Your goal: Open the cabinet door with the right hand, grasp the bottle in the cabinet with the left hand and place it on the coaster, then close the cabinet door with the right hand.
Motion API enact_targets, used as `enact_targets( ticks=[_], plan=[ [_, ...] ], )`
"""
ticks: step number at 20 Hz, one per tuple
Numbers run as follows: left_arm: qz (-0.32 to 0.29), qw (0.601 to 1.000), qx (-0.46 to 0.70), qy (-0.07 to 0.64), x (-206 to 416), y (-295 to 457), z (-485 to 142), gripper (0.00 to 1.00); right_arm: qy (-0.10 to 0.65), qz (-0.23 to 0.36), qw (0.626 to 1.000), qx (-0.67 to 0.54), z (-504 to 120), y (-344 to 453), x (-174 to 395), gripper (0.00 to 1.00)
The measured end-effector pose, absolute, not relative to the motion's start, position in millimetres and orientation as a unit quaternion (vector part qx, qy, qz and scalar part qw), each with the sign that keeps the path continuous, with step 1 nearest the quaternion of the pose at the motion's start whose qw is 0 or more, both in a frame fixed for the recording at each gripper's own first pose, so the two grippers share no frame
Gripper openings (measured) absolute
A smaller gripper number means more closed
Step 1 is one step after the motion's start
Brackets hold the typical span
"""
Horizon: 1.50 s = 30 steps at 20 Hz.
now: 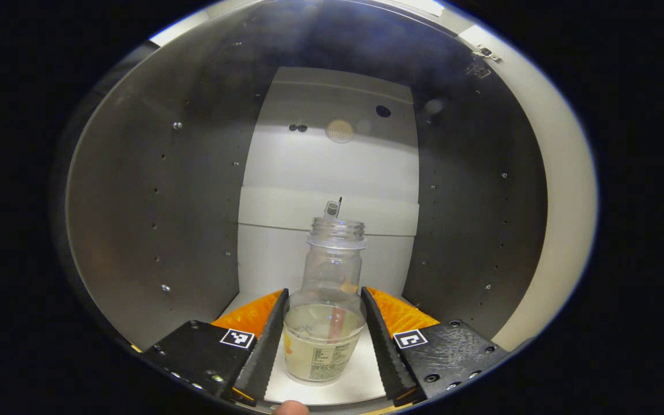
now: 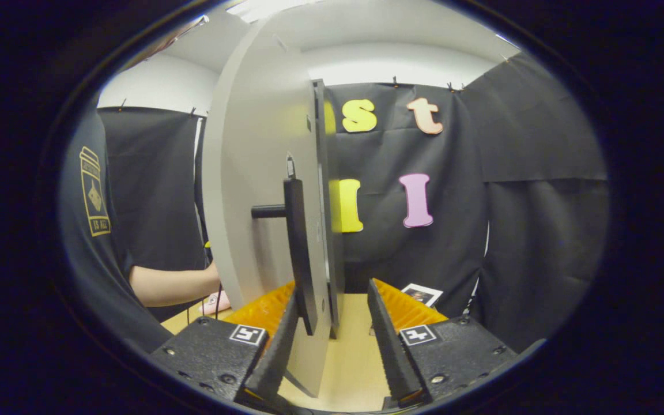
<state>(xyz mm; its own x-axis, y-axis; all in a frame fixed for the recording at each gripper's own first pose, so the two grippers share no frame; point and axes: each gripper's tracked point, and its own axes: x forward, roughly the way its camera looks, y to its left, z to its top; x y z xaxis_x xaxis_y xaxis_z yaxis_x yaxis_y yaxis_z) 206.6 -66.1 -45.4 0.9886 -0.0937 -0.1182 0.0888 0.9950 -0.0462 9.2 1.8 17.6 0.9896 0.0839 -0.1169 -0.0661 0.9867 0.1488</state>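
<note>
bottle stands upright on the pale floor of the cabinet, roughly centred between the 2 grey side walls and forward of the white back panel. it is clear, uncapped, with a threaded neck, and carries a small amount of pale liquid in its lower part; a printed label sits on the lower body. a small metal clip-like item shows just above the mouth, against the back panel; whether it touches the bottle cannot be told.

left gripper, in the left gripper view, is inside the cabinet with its 2 fingers spread to either side of the bottle's lower body. the fingers lie just beside the bottle walls; firm contact on both sides cannot be confirmed. a fingertip of the holding hand shows at the bottom edge.

cabinet door, in the right gripper view, is swung open and seen nearly edge-on. its dark bar handle stands off the door on a short post. right gripper has its fingers spread, the handle and door edge lying between them, nearer the left finger. a wooden tabletop lies below. a person's forearm and dark sleeve show left of the door, with a small printed card on the table further back.
</note>
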Motion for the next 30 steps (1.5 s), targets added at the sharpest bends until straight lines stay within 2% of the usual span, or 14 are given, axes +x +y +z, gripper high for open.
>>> enact_targets(
  ticks=[3, 4, 8, 11, 14, 15, 16, 17, 18, 20, 21, 22, 27, 30],
  plan=[
    [-0.047, 0.998, 0.003, 0.051, 186.8, -69.2, -30.2, 0.72, 0.045, 0.054, 0.994, 0.090, 16.2, -4.6, 10.4, 0.93],
    [-0.048, 0.998, 0.007, 0.049, 179.6, -70.0, -25.8, 0.83, 0.043, 0.063, 0.992, 0.096, 14.4, -6.5, 9.2, 1.00],
    [-0.039, 0.998, 0.024, 0.040, 140.8, -58.7, -3.5, 0.77, 0.045, 0.110, 0.989, 0.084, 13.7, -2.2, 21.0, 1.00],
    [-0.026, 0.998, 0.043, 0.041, 107.2, -40.1, 7.4, 0.62, 0.049, 0.192, 0.974, 0.107, 8.9, 3.0, 28.2, 1.00],
    [0.007, 0.997, 0.061, 0.046, 73.3, -6.7, 10.7, 0.77, 0.058, 0.292, 0.943, 0.146, 11.3, 13.6, 37.3, 1.00],
    [0.012, 0.997, 0.058, 0.053, 62.5, 2.0, 7.2, 0.67, 0.070, 0.318, 0.930, 0.170, 10.0, 16.3, 38.7, 1.00],
    [0.021, 0.997, 0.055, 0.059, 49.2, 12.4, 2.2, 0.77, 0.080, 0.339, 0.918, 0.189, 7.8, 19.4, 40.4, 1.00],
    [0.029, 0.996, 0.051, 0.062, 38.5, 23.0, -2.1, 0.67, 0.086, 0.352, 0.909, 0.205, 5.9, 19.3, 39.6, 1.00],
    [0.036, 0.996, 0.046, 0.064, 28.4, 34.3, -7.1, 0.77, 0.088, 0.357, 0.904, 0.218, 6.9, 19.4, 39.0, 1.00],
    [0.058, 0.995, 0.047, 0.071, 13.1, 58.8, -22.4, 0.67, 0.105, 0.345, 0.904, 0.228, 3.4, 21.0, 39.1, 1.00],
    [0.064, 0.994, 0.050, 0.075, 7.4, 71.7, -33.4, 0.77, 0.114, 0.327, 0.909, 0.231, 1.6, 22.1, 38.5, 1.00],
    [0.063, 0.994, 0.048, 0.079, 1.6, 78.3, -48.1, 0.67, 0.112, 0.301, 0.920, 0.226, 2.4, 21.8, 39.9, 1.00],
    [0.066, 0.994, 0.027, 0.081, -19.6, 107.3, -119.0, 0.68, 0.040, 0.128, 0.957, 0.258, -1.7, 4.0, 28.7, 1.00],
    [0.083, 0.991, 0.044, 0.093, -44.0, 132.8, -164.9, 0.68, 0.073, 0.154, 0.880, 0.442, -12.4, 27.8, 15.6, 1.00]
  ],
)
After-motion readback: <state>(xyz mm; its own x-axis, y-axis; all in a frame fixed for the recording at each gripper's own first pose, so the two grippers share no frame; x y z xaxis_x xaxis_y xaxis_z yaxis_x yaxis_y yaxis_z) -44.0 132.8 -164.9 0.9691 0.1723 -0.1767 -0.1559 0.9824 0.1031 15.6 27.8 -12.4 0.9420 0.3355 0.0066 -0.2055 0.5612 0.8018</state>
